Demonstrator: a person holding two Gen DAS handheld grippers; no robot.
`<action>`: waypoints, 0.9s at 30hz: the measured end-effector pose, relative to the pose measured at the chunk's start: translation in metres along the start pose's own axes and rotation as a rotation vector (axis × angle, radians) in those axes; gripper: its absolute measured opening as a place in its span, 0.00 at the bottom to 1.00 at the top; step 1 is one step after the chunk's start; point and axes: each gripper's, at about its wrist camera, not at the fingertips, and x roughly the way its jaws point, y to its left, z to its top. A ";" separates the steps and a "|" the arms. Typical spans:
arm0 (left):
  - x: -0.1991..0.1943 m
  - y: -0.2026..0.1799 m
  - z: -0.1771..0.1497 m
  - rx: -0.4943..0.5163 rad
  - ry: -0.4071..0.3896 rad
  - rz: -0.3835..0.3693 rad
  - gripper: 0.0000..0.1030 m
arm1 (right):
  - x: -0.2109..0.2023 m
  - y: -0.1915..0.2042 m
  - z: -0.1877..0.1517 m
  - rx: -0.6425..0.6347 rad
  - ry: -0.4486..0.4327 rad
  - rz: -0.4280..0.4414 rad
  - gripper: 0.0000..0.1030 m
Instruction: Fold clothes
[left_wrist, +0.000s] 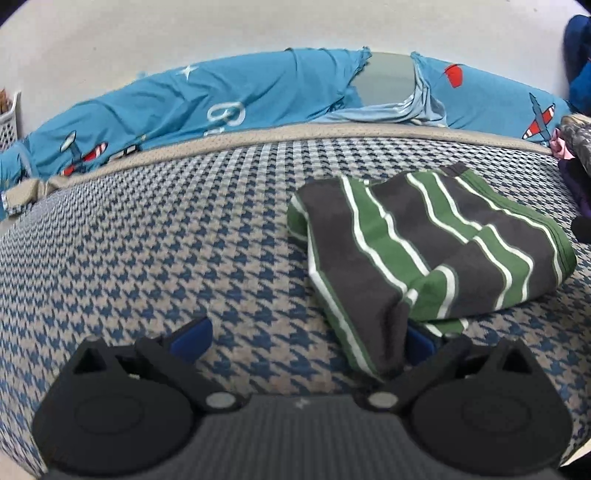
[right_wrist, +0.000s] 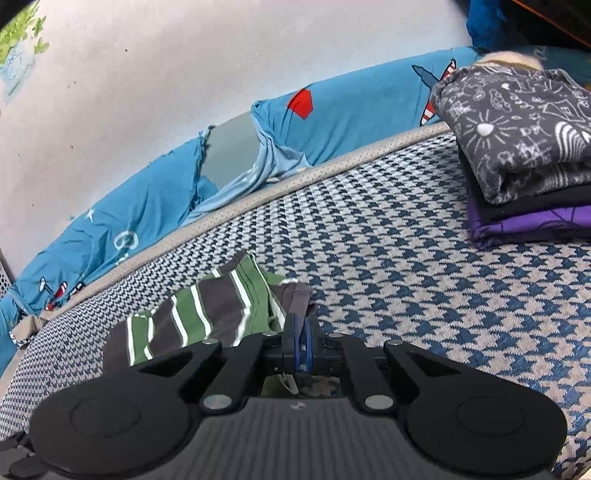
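the shirt (left_wrist: 428, 251) is folded into a chunky rectangle on the bed (left_wrist: 155, 258), sitting right of centre in the left wrist view. its long axis runs from the near left corner, down by the left gripper (left_wrist: 306, 338), out toward the far right, so it lies diagonal across the cover. the stripes run across the short way.

looks-wise: dark charcoal bands swapping with green ones, thin white lines edging them. soft knit, a bit puffy where the layers stack, rounded fold along the right edge. one narrow folded end drapes down toward the left gripper, just beside its right blue pad, with the rest of the gap bare. that gripper's fingers are spread wide apart, nothing pinched.

the right gripper (right_wrist: 299, 347) has its blue pads pressed together at the shirt's near right corner. looks like a bit of dark fabric edge is right there at the tips, but i can't tell if it's really caught between them.

bed cover is a woven blue and beige houndstooth, nubby texture, beige trim at the far edge. behind that a smooth blue sheet (left_wrist: 229, 99) with plane prints, rumpled against a white wall (left_wrist: 184, 29). a stack (right_wrist: 517, 155) of folded clothes sits well apart at far right: fuzzy grey doodle print on top, black under it, purple at the bottom.
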 end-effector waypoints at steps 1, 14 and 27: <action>0.000 0.000 -0.001 -0.003 0.007 -0.006 1.00 | -0.001 0.000 0.000 -0.001 -0.004 0.002 0.06; -0.029 -0.008 0.011 -0.002 -0.118 -0.152 1.00 | 0.007 0.021 -0.005 -0.082 0.021 0.122 0.06; 0.011 0.014 0.052 -0.201 -0.056 -0.125 1.00 | 0.019 0.041 -0.026 -0.173 0.051 0.153 0.06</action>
